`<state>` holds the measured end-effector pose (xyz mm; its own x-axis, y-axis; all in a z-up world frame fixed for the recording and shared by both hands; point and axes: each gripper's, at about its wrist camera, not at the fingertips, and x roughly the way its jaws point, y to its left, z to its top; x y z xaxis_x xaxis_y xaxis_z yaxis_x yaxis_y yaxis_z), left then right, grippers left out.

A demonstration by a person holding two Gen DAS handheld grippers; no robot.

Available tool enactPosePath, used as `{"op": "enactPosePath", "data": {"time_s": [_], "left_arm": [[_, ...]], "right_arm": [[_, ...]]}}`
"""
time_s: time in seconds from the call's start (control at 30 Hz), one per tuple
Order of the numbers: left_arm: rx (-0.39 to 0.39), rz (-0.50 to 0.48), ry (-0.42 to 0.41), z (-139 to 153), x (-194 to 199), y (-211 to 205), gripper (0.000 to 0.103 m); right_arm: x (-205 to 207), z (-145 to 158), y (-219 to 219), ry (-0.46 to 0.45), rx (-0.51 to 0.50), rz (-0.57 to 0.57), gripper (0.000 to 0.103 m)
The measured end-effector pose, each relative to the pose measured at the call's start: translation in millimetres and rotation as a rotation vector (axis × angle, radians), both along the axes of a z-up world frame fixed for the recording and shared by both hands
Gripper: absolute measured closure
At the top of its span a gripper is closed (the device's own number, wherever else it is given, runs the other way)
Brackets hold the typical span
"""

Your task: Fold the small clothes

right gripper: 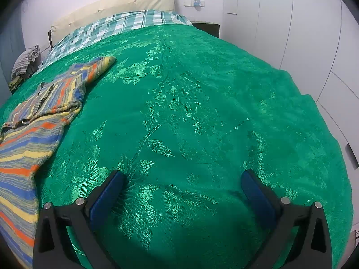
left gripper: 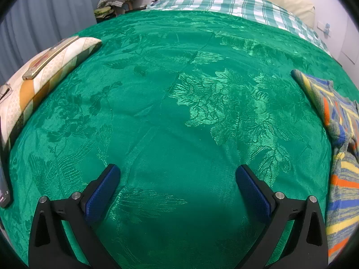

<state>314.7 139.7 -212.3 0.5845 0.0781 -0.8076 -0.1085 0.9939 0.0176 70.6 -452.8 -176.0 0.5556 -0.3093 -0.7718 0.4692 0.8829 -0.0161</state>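
Both tools hover low over the bed, each with nothing between its blue pads. The left tool [left gripper: 178,174] stands wide open above bare green bedspread [left gripper: 157,89]; the right tool [right gripper: 182,180] is just as wide open, and likewise holds nothing. The one garment in sight, a striped knit sweater [right gripper: 33,121] in blue, orange, yellow and grey, lies on the bedspread between the two tools: at the right edge of the left wrist view [left gripper: 338,134], at the left edge of the right wrist view. It looks only roughly laid out: one sleeve runs out toward the head of the bed, the neck area is bunched, and a fold of fabric lies across the body. Neither tool touches it. Judgement: the fold has not begun, or only its first rough step is done; this is the approach stage, with both tools set apart on either side of the sweater. The next move likely calls for bringing each tool inward to a sleeve or side hem, closing on a single layer of knit without catching the bedspread beneath, then lifting together so the piece stays square. Knit of this sort will probably sag and stretch if gripped at one point only. Off to the left sit a patterned pillow [left gripper: 51,74] and a phone [left gripper: 4,179] at the bed's edge, well apart from the sweater.
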Motion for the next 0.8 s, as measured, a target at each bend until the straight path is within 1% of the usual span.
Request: {"op": "enactPosePath", "data": {"time_s": [0.8], "left_arm": [[0.000,0.002,-0.002,-0.5,-0.1,0.7,0.000]], "right_arm": [[-0.9,-0.8,0.1,-0.010,0.011,0.001,0.000]]}}
